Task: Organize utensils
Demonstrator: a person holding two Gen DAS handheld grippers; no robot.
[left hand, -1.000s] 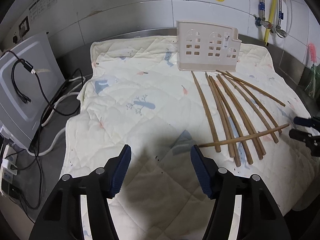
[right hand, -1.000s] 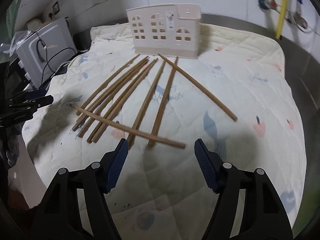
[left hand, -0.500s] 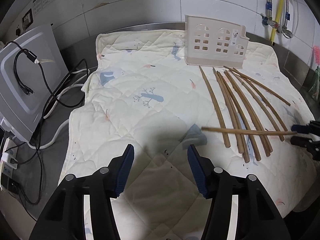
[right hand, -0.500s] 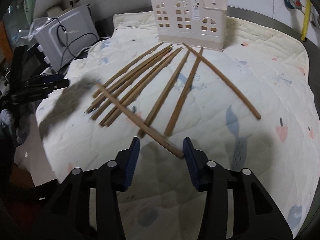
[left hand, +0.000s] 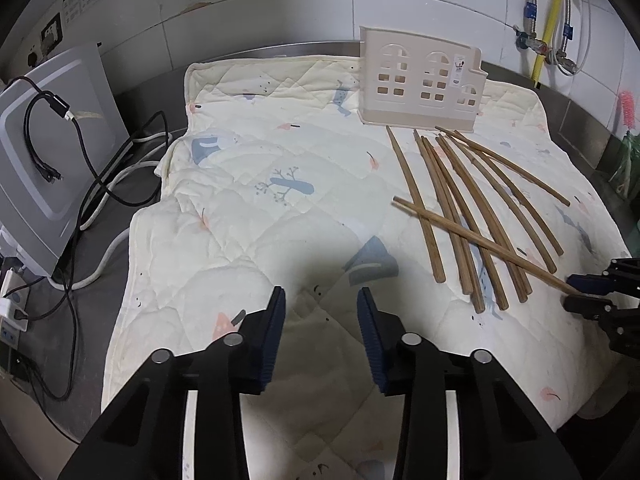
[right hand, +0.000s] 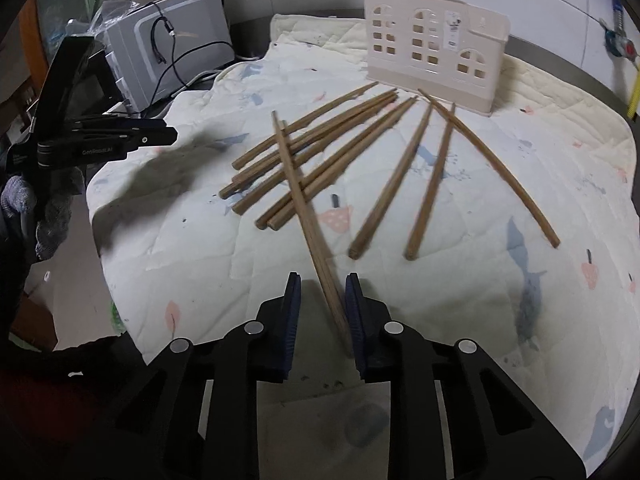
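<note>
Several brown wooden chopsticks lie fanned on a quilted cloth in front of a beige slotted utensil holder, which also shows in the right wrist view. One chopstick lies across the others, and its near end sits between the fingers of my right gripper, against the right finger. The jaws are narrowed with a gap left on the left side. In the left wrist view that chopstick runs to the right gripper. My left gripper is open and empty over the cloth, left of the chopsticks.
The quilted cloth covers a steel counter. A grey appliance with black and white cables stands at the left edge. Pipes and a tiled wall rise behind the holder. The cloth's front edge drops off near my grippers.
My right gripper has moved in and narrowed around the near end of the crossing chopstick, which has swung round. My left gripper has narrowed a little and stays open.
</note>
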